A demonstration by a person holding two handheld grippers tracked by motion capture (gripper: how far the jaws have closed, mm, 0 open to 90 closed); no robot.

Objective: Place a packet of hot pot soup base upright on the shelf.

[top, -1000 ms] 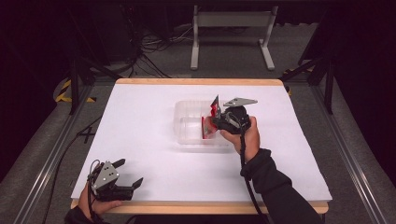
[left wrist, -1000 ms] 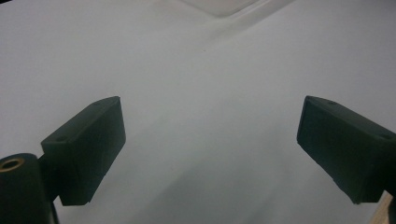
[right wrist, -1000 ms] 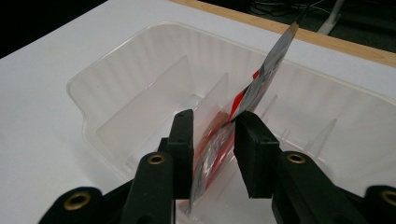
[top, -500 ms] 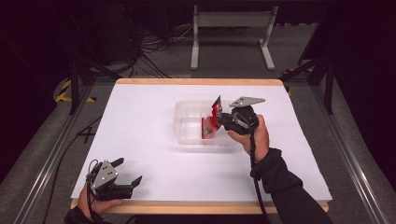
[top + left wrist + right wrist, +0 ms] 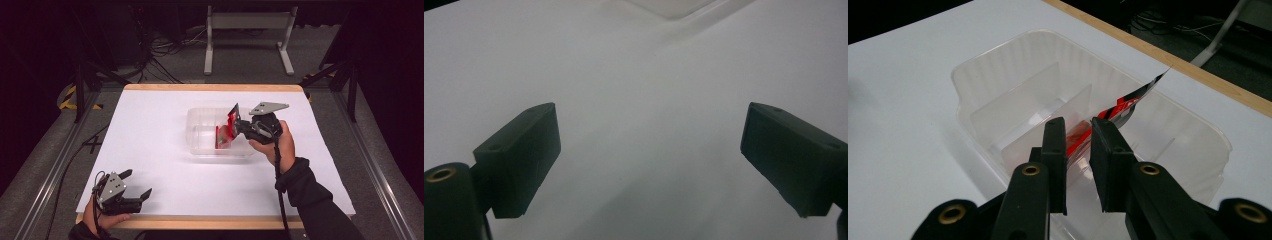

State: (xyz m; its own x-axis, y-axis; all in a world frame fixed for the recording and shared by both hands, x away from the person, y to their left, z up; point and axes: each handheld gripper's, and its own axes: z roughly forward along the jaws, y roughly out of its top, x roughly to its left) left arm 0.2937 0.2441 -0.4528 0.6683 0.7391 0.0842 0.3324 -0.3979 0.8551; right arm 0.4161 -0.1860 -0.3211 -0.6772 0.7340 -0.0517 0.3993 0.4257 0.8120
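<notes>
Left gripper: the left gripper (image 5: pixel 134 186) sits low at the near left corner of the table (image 5: pixel 150 125), held in the person's left hand (image 5: pixel 97 220). Its two black jaws stand wide apart with nothing between them. In the left gripper view the left gripper (image 5: pixel 649 160) has bare white table (image 5: pixel 639 75) under and ahead of it.

Right gripper: the right gripper (image 5: pixel 235 125) is farther off, near the middle of the table, held in the person's right hand (image 5: pixel 277 147). Its jaws point toward the left side of the table and reach over the right rim of the tray. In the right gripper view the jaws of the right gripper (image 5: pixel 1079 135) are nearly together and pinch the red packet.

Red packet: the red packet (image 5: pixel 227 131) is a thin red, white and black wrapper. It is caught between the right jaws and hangs down into the tray. One corner sticks up past the jaws. In the right gripper view the red packet (image 5: pixel 1120 107) runs up and to the right from the jaw tips.

Tray: the clear plastic tray (image 5: pixel 200 145) lies right under and ahead of the right jaws. In the right gripper view the clear plastic tray (image 5: pixel 998 65) has thin walls inside that split it into parts. I cannot tell which part the packet hangs in.

Far side: beyond the table's wooden edge stands a grey metal stand (image 5: pixel 250 35) on the dark floor.
</notes>
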